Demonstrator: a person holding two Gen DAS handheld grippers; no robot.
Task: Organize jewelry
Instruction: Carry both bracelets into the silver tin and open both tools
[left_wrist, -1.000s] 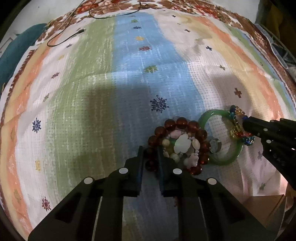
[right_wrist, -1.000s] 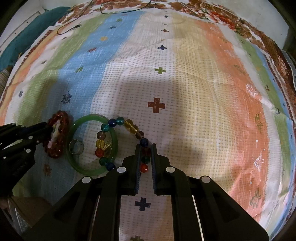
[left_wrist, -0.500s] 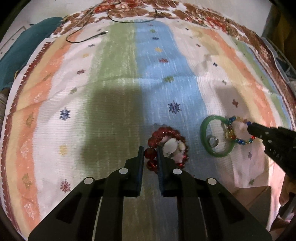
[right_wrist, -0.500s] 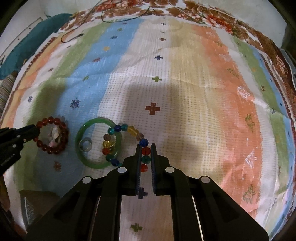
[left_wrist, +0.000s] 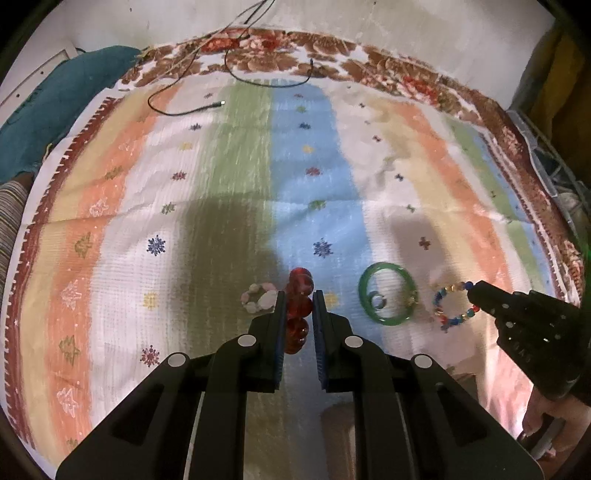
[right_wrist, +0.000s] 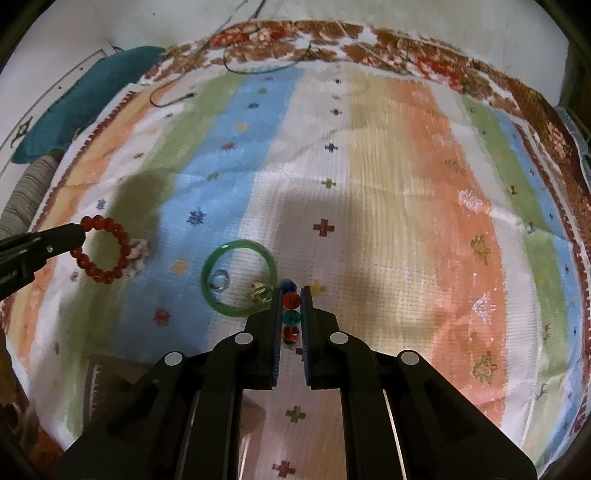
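Red round-bead bracelet (left_wrist: 298, 308): clamped in the left claw (left_wrist: 298, 314), a few beads between the pads, rest of the loop hanging free above the cloth. In the right wrist view the whole ring (right_wrist: 105, 254) shows off the cloth, held at the left claw (right_wrist: 75, 236) tip.

Multicolour glass-bead bracelet (right_wrist: 290, 308): clamped in the right claw (right_wrist: 290, 314), red, teal and blue beads stacked between the pads. In the left wrist view its loop (left_wrist: 453, 304) dangles from the right claw (left_wrist: 476, 299) tip, clear of the cloth.

Green jade-like bangle (left_wrist: 388, 293) lies flat on the cloth between the two raised bracelets, on the blue/white stripes near the front edge. Inside it: a small silver ring (left_wrist: 377, 301) toward its left, a small gold-coloured ring (right_wrist: 260, 291) against its right inner rim.

Pale shell/stone-bead bracelet (left_wrist: 258, 297) lies flat on the cloth, just left of the left claw's tip, well apart from the bangle.

Carrier: a striped patterned cloth (left_wrist: 221, 184) (orange, green, blue, white bands, brown floral border) over a flat surface; can't tell what's under it. Black cable (left_wrist: 184, 109) lies at the far edge, plug end on the cloth. Teal fabric (left_wrist: 55, 96) off the far-left corner. A hand (left_wrist: 543, 421) shows under the right claw's body.
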